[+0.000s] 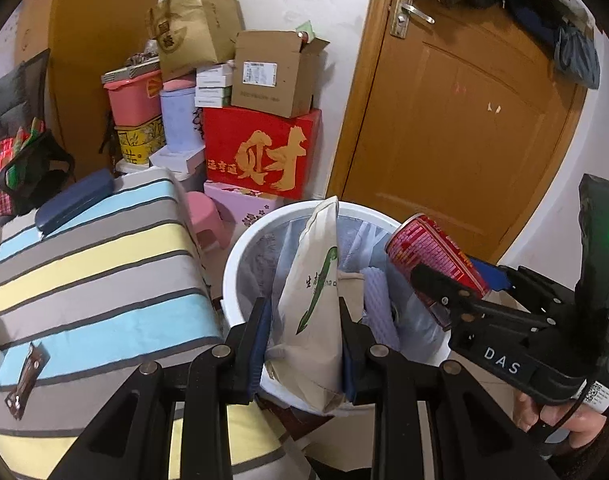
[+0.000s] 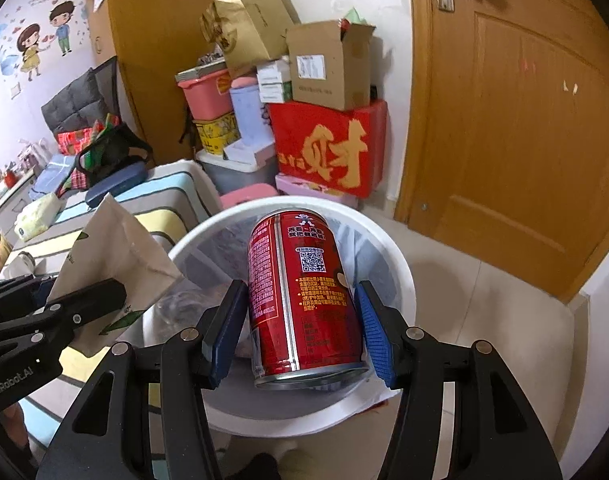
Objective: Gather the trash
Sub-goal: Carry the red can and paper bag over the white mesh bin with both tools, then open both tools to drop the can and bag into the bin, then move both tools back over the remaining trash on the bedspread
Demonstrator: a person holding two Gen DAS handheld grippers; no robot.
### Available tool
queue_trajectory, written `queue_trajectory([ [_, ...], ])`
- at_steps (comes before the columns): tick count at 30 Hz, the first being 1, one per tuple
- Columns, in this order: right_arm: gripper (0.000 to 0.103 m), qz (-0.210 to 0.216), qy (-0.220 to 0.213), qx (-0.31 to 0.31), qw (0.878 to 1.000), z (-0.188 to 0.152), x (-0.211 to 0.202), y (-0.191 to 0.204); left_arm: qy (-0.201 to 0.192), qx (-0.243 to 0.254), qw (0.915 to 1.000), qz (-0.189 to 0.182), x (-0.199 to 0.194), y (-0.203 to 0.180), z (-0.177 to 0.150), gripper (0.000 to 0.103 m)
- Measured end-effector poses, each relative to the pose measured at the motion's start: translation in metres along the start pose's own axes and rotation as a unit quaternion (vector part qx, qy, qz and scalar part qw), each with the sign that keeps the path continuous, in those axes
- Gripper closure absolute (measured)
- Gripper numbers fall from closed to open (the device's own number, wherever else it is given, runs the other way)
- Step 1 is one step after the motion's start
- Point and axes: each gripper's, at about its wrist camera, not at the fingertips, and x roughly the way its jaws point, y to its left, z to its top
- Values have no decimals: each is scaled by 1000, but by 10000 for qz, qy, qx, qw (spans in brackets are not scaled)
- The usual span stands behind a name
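A white round trash bin [image 1: 234, 264] [image 2: 400, 276] with a clear liner stands on the floor beside the bed; it holds crumpled wrappers and a purple foam net [image 1: 378, 304]. My left gripper [image 1: 304, 344] is shut on a beige paper pouch [image 1: 314, 300] [image 2: 116, 248] with green print, held upright over the bin's near rim. My right gripper [image 2: 300, 320] [image 1: 456, 284] is shut on a red drink can [image 2: 300, 292] [image 1: 432, 258], held over the bin's opening with its bottom end toward the camera.
A striped bed cover [image 1: 96, 272] lies left of the bin, with a brown wrapper [image 1: 26, 380] and a blue case [image 1: 74, 202] on it. Stacked boxes, including a red one [image 1: 260, 152], and a pink stool [image 1: 206, 216] stand behind the bin. A wooden door [image 1: 464, 120] is at right.
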Motion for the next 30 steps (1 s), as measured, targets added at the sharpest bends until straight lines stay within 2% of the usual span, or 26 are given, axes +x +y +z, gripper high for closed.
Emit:
queue_trajectory([
  [16, 46, -202, 330, 32, 9992, -2, 20, -10, 225, -35, 9997, -35, 40, -4, 13, 71],
  [18, 46, -172, 364, 20, 9992, -2, 23, -10, 237, -64, 9997, -53, 42, -3, 14, 68],
  [23, 46, -248, 398, -98, 9989, -2, 25, -6, 232, -135, 9996, -115, 42, -1, 14, 48],
  [30, 44, -386, 227, -47, 9990, 3, 14, -9, 154, -233, 9995, -164, 33, 4, 15, 48],
])
